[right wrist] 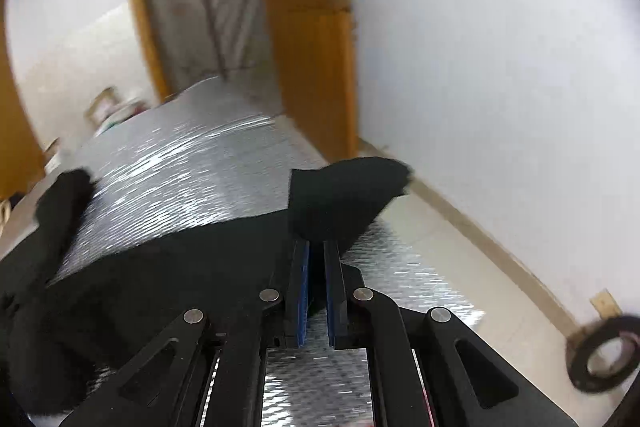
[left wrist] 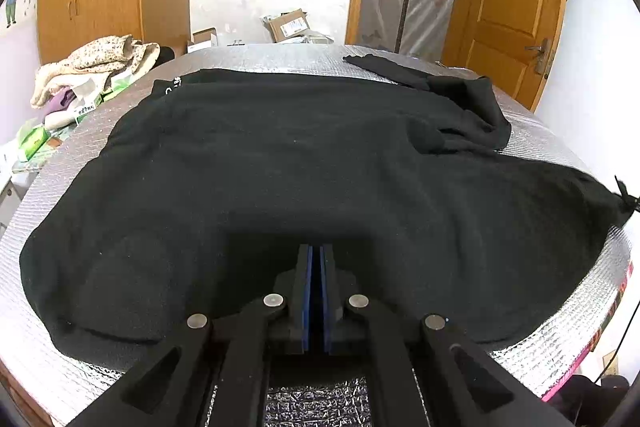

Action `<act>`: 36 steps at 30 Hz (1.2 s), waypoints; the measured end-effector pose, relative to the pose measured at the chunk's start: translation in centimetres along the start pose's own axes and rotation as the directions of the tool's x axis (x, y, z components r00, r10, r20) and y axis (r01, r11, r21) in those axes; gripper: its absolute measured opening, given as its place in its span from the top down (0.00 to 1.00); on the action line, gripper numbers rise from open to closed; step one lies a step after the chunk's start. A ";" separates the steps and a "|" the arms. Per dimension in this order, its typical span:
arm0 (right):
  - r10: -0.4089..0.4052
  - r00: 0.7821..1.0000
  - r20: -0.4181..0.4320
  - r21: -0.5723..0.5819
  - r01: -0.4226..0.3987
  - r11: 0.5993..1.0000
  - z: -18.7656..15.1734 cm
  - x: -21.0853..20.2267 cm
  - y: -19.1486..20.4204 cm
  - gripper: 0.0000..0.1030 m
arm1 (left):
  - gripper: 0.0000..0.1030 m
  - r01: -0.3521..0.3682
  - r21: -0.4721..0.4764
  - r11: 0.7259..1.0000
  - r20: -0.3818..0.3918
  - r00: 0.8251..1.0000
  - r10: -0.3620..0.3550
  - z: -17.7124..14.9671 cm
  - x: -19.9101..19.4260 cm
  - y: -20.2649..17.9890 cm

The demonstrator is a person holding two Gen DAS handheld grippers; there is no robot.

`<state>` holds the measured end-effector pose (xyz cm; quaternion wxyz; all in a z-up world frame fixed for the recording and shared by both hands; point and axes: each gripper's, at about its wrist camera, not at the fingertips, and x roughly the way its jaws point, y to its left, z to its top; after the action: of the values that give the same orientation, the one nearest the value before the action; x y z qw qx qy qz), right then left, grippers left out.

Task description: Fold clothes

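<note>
A black garment (left wrist: 280,163) lies spread over the silver foil-covered table (left wrist: 280,57), with one sleeve (left wrist: 460,99) bunched at the far right. My left gripper (left wrist: 316,251) is shut with nothing visibly between its blue pads (left wrist: 306,291); it hovers over the garment's near edge. In the right wrist view my right gripper (right wrist: 316,247) is shut on a black corner of the garment (right wrist: 344,199), lifted above the table (right wrist: 180,167). The rest of the garment (right wrist: 140,267) trails to the left. This view is motion-blurred.
A pile of floral and white cloth (left wrist: 100,67) and green packets (left wrist: 34,141) sit at the table's left edge. Cardboard boxes (left wrist: 288,25) lie on the floor beyond. A wooden door (left wrist: 512,7) stands at the right. A black ring (right wrist: 604,351) shows at the lower right.
</note>
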<state>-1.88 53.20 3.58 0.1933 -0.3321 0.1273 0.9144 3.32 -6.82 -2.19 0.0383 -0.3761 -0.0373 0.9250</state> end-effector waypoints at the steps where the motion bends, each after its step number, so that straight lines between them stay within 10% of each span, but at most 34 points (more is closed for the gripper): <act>1: -0.013 1.000 0.003 0.010 0.013 1.000 0.0 -0.1 -0.3 0.90 | 0.97 0.003 -0.003 1.000 -0.006 1.000 -0.003 0.1 -0.1 0.1; 8: -0.047 0.992 0.121 0.003 0.047 0.999 0.0 -2.9 -0.1 0.75 | 0.97 0.005 -0.010 1.000 -0.023 1.000 -0.005 -0.5 -0.9 0.9; 11: 0.097 0.989 0.109 -0.054 -0.091 0.994 -0.5 -3.6 2.8 0.74 | 0.97 0.009 -0.008 1.000 -0.028 1.000 -0.009 -0.9 -1.4 0.9; 15: 0.366 0.926 -0.094 -0.255 -0.378 0.890 -4.2 -4.3 8.7 0.74 | 0.97 0.020 0.015 1.000 -0.038 0.999 -0.020 -1.4 -1.9 0.6; 20: 0.398 0.884 -0.243 -0.459 -0.467 0.756 -8.6 -5.1 11.4 0.75 | 0.97 0.014 0.040 0.999 -0.052 0.999 -0.011 -2.2 -3.0 1.3; 26: 0.333 0.920 -0.208 -0.379 -0.389 0.839 -7.5 -4.8 8.3 0.74 | 0.97 -0.086 -0.055 0.995 -0.005 0.996 0.086 -2.8 -4.8 4.5; 33: 0.469 0.860 -0.201 -0.393 -0.510 0.765 -6.9 -5.8 13.8 0.74 | 0.92 -0.215 -0.373 0.903 0.037 0.968 0.246 -3.0 -6.8 11.9; 36: 0.511 0.829 -0.227 -0.396 -0.558 0.729 -7.4 -5.9 16.3 0.74 | 0.75 -0.239 -0.448 0.862 0.049 0.956 0.291 -3.4 -7.4 14.4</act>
<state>-0.77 34.39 3.64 -0.1663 -0.3629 0.0141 0.9168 10.34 -21.75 -0.86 -0.1768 -0.3229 -0.1939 0.9093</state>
